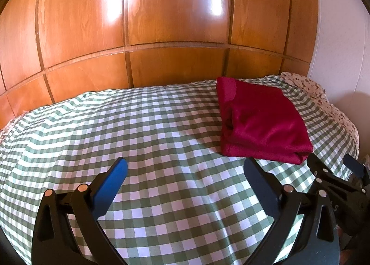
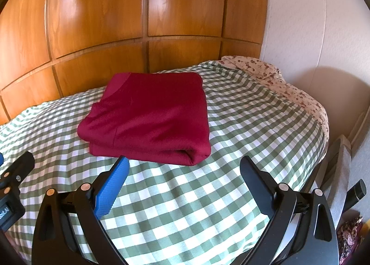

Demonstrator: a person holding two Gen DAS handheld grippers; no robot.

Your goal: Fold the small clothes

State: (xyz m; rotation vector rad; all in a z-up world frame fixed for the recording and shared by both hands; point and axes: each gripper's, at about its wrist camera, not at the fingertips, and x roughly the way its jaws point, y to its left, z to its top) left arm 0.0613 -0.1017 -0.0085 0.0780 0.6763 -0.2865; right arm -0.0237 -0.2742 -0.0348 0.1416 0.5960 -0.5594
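Nearest, the left gripper and right gripper are held spread and empty above the checked bedspread. Farther off, the folded red garment lies flat; judged soft and light, it is best pinched at its thick near fold.

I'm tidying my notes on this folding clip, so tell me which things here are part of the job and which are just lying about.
Part of the job:
- red garment, folded on the checked bedspread
- left gripper, jaws open, empty
- right gripper, jaws open, empty

Just lying about:
- floral sheet at the bed's far corner
- wooden wardrobe
- white wall
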